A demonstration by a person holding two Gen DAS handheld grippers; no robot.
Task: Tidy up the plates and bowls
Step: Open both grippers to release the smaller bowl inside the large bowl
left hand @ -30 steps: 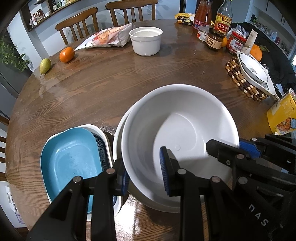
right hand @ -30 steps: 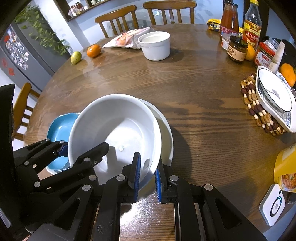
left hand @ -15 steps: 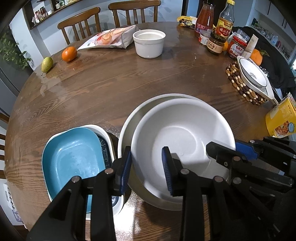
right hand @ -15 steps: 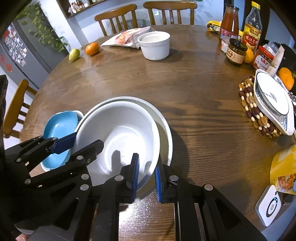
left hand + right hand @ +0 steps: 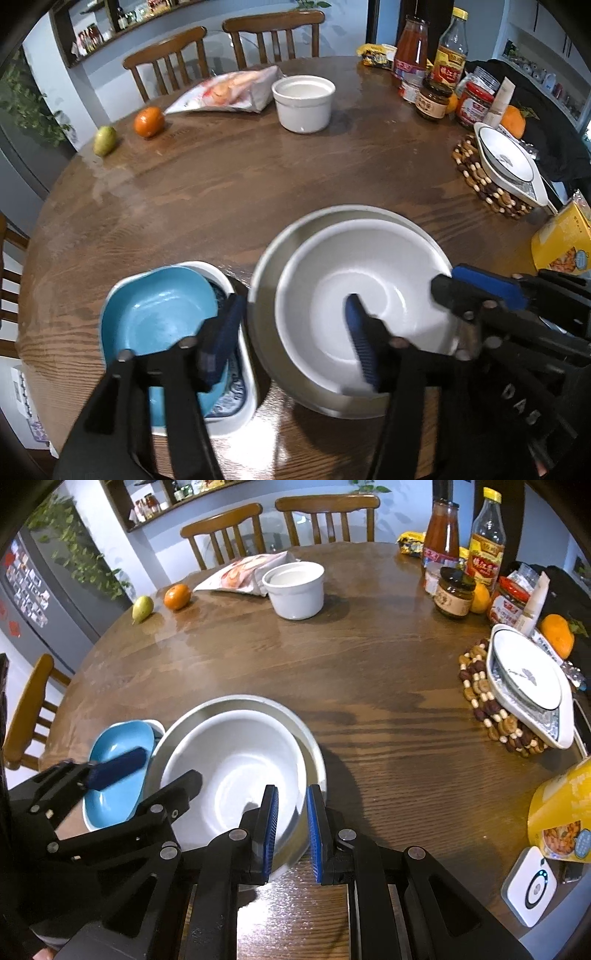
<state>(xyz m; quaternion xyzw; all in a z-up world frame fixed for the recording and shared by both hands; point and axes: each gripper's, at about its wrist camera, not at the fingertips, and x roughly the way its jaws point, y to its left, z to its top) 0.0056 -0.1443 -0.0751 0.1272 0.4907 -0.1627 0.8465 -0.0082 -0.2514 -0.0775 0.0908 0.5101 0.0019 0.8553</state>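
A white bowl (image 5: 369, 288) (image 5: 240, 768) sits nested in a wider grey bowl (image 5: 269, 266) (image 5: 221, 701) near the front of the round wooden table (image 5: 240, 192). My left gripper (image 5: 293, 299) straddles their left rim. Its jaws are opening, with one pad inside the white bowl and the other over a blue dish (image 5: 159, 306) (image 5: 118, 738), neither pressing the rim. The blue dish lies in a white patterned dish (image 5: 240, 387). My right gripper (image 5: 291, 790) is shut on the white bowl's near right rim.
At the back stand a white ramekin (image 5: 303, 103), a snack bag (image 5: 229, 92), a tangerine (image 5: 149, 121) and a pear (image 5: 104, 136). Bottles and jars (image 5: 465, 565) crowd the right. A white dish (image 5: 524, 679) rests on a beaded trivet. A yellow box (image 5: 561, 812) is near right.
The white bowl came down from tilted above into the grey bowl. My left jaws let go of its rim and spread wide. The right jaws stayed clamped.
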